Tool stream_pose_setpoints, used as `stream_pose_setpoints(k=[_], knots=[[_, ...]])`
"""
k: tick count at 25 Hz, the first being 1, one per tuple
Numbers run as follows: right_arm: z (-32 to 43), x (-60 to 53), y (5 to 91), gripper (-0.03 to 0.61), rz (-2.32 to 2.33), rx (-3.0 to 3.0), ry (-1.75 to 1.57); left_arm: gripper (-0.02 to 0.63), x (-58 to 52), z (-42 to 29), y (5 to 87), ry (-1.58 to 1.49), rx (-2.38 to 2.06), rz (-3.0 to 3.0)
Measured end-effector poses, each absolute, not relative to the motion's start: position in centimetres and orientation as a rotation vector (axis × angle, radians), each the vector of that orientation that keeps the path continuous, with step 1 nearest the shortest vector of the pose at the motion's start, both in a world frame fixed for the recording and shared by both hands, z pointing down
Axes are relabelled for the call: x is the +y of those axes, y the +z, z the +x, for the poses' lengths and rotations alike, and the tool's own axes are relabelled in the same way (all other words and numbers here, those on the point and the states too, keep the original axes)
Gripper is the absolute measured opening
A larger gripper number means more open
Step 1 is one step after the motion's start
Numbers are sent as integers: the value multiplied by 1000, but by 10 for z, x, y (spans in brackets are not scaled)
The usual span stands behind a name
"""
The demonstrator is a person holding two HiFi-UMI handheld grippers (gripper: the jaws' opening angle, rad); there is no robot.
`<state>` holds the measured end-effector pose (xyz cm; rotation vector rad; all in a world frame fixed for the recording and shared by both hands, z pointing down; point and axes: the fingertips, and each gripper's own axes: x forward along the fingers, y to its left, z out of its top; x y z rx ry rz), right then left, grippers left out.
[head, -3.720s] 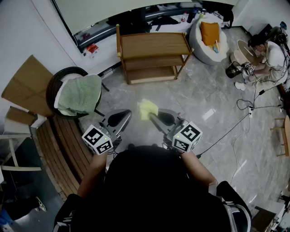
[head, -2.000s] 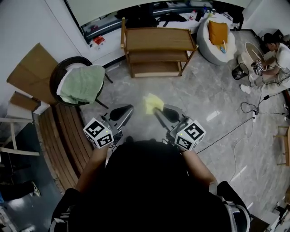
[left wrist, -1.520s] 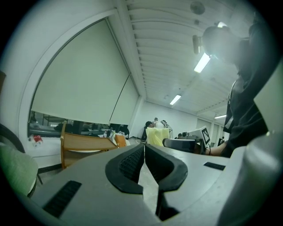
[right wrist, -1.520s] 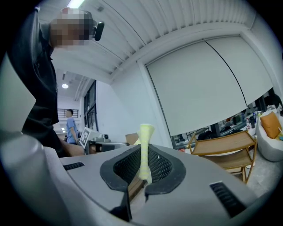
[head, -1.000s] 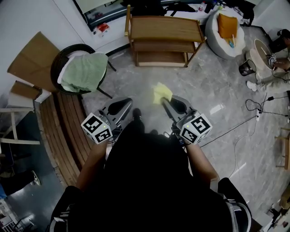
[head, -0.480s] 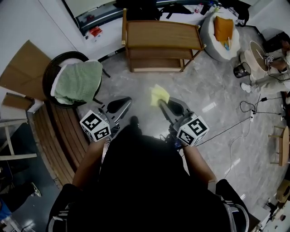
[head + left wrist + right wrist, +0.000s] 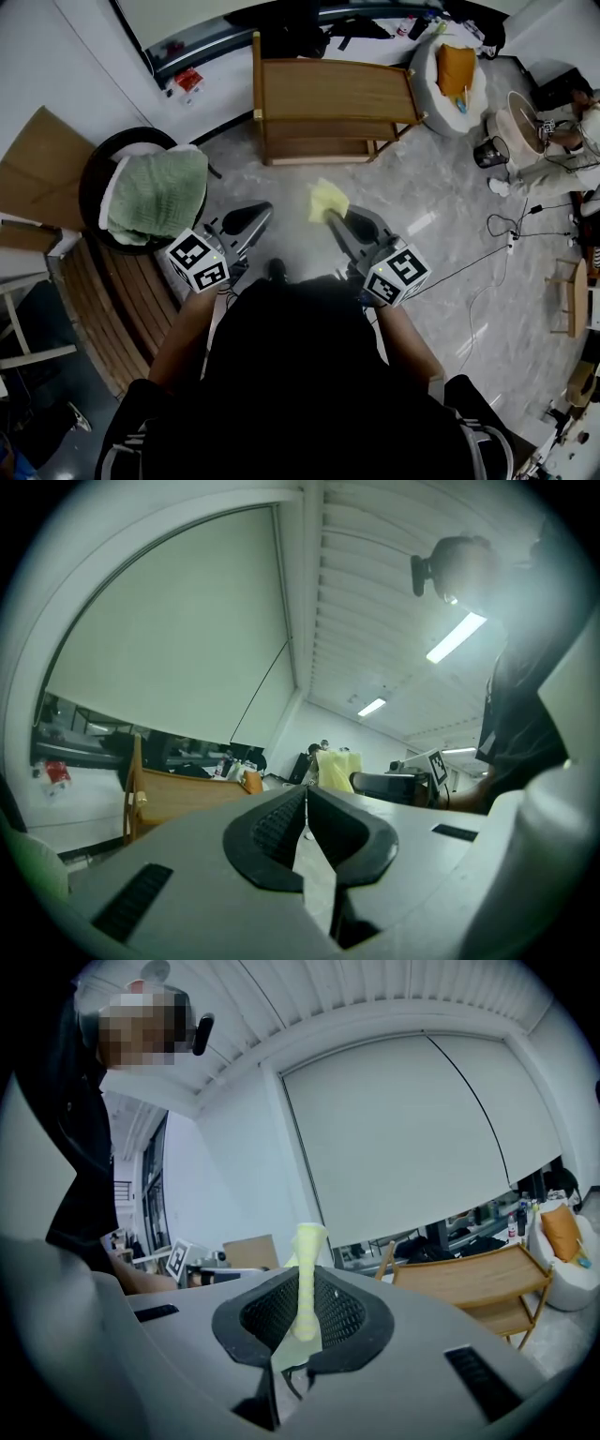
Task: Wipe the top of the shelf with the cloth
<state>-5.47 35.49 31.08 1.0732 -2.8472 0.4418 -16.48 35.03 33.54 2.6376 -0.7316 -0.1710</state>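
The wooden shelf (image 7: 333, 89) stands against the far wall, its top bare, some way ahead of both grippers. A yellow cloth (image 7: 327, 199) sticks up from my right gripper (image 7: 333, 217), which is shut on it above the grey floor. In the right gripper view the cloth (image 7: 307, 1269) rises as a thin folded strip between the pads, with the shelf (image 7: 469, 1283) to the right. My left gripper (image 7: 258, 208) is held level beside it, its jaws closed with nothing in them. The left gripper view shows the shelf (image 7: 183, 794) at left and the cloth (image 7: 337, 769) at right.
A round chair with a green towel (image 7: 155, 192) stands at the left, next to cardboard (image 7: 37, 169) and a slatted wooden bench (image 7: 122, 300). A white beanbag with an orange cushion (image 7: 450, 66) sits right of the shelf. A seated person (image 7: 572, 122) and floor cables (image 7: 497, 253) are at the right.
The shelf has come nearer in the head view as the person moved toward it. The right gripper keeps hold of the cloth; the left stays shut.
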Motion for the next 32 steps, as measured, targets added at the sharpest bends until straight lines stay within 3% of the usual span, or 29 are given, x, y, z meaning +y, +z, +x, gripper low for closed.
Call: stream_pose_setpoints(k=[17,32], knots=[[-76,271,322,44,1016,-2868,457,15,277,-187,356,-177,-794,2571],[-27,123,306,44,878,-2914,412,15,142,-139,336,-152,-921,2557]])
